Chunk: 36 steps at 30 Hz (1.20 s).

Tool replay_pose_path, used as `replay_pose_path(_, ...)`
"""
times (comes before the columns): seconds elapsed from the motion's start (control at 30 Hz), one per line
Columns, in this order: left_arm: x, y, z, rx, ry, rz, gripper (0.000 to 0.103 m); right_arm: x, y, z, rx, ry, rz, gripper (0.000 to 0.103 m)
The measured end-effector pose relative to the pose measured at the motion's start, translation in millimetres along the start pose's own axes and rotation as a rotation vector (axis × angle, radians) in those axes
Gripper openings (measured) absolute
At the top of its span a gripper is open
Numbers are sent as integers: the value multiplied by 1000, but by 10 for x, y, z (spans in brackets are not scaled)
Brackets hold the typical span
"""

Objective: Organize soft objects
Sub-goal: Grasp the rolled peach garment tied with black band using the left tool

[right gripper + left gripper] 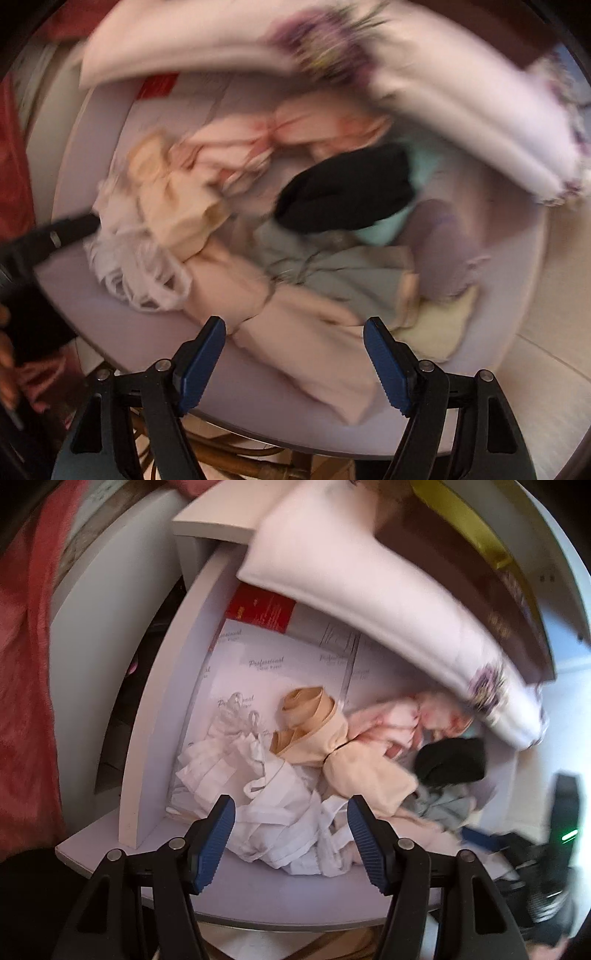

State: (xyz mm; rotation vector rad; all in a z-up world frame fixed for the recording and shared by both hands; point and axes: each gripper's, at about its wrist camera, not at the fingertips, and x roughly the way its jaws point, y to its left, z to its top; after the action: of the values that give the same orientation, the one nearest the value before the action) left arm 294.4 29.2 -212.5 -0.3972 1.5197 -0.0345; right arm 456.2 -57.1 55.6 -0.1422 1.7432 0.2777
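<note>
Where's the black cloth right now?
In both views the black cloth lies right of centre on the shelf, beside the pink garment, under the white pillow.

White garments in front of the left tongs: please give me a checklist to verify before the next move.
1. Left tongs open: ok.
2. Left tongs empty: ok.
3. White garments lie between the fingers: ok, from the left wrist view.
4. Right tongs open and empty: ok.
5. Beige bundle apart from the white garments: not ok, they touch.
6. Which single piece would be grasped: cannot tell, the pile is tangled.
</note>
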Motion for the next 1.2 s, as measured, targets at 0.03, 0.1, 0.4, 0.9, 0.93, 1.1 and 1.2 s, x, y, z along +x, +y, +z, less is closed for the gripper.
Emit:
replay_pose_path(0.03, -29, 18, 27, -3, 4, -7, 64, 49, 19, -6, -10, 11, -3, 78)
replay_pose_path(0.1, -91, -3, 82, 21, 7, -2, 64, 153, 34, -19, -16, 35, -13, 78)
replay_pose_path(0.4, -113, 23, 361, -18, 77, -19, 58, 262, 30, 5, -7, 57, -11, 80)
replay_pose_path(0.9, 318, -300, 395, 27, 162, -38, 53, 367, 65, 122, 4, 54, 1, 85)
replay_pose_path(0.93, 370, -305, 399, 18, 173, -50, 53, 378, 69, 114, 4, 54, 2, 85)
replay_pose_path(1.1, 587, -363, 438, -33, 204, -86, 49, 426, 84, 85, 1, 51, 3, 86)
replay_pose_path(1.2, 718, -379, 428, -57, 226, -99, 47, 462, 105, 82, -1, 53, 4, 88)
